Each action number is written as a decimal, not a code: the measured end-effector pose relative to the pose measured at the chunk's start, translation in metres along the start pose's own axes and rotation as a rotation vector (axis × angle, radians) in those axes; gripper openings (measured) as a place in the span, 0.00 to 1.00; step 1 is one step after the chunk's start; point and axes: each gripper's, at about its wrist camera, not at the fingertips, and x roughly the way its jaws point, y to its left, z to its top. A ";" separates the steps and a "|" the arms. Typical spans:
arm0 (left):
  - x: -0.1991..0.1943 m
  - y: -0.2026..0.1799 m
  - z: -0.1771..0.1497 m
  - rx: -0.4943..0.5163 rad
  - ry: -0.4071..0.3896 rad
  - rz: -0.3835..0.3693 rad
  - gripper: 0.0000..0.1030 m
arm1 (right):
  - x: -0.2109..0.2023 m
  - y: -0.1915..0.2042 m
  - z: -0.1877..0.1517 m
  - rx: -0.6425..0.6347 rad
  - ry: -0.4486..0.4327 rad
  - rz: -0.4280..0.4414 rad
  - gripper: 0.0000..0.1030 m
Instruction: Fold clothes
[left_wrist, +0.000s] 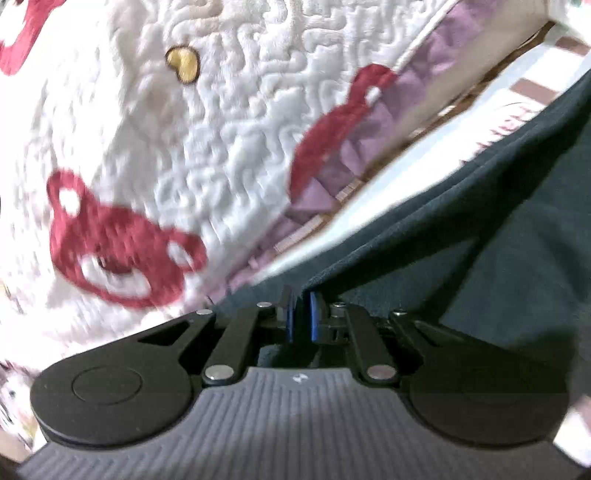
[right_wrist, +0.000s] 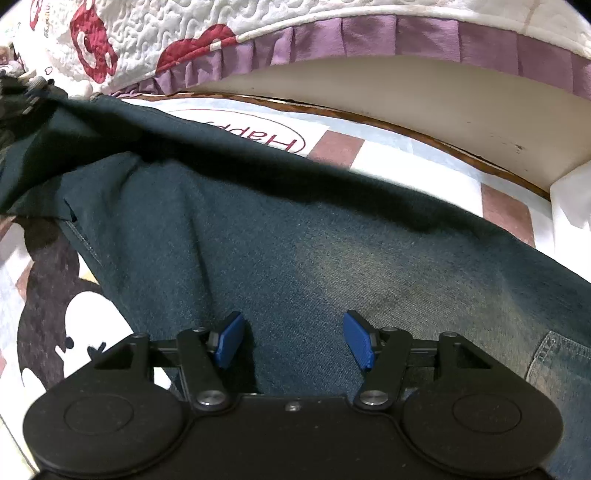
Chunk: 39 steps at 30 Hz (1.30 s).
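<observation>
Left tool (left_wrist: 302, 314) was clamped on dark jeans (left_wrist: 480, 251) edge, lifted by quilt (left_wrist: 184, 147). Right tool (right_wrist: 293, 341) spread apart, over the jeans (right_wrist: 295, 251).

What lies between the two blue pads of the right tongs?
In the right wrist view, only the dark denim garment shows between the pads of the right tongs; the jaws stand wide apart, gripping nothing.

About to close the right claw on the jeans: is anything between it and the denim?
Nothing visible. The right claw is open directly over bare denim of the jeans, with no other object between its blue pads. The left claw is shut on the jeans.
</observation>
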 end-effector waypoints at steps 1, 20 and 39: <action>0.010 -0.001 0.007 0.023 -0.001 0.017 0.07 | 0.000 0.000 -0.001 -0.001 -0.001 0.002 0.65; 0.126 0.036 0.033 -0.139 0.130 0.155 0.07 | -0.001 0.000 -0.009 -0.027 -0.030 0.010 0.66; -0.008 0.082 -0.178 -1.079 0.380 -0.123 0.68 | -0.003 0.004 -0.015 -0.016 -0.042 -0.007 0.69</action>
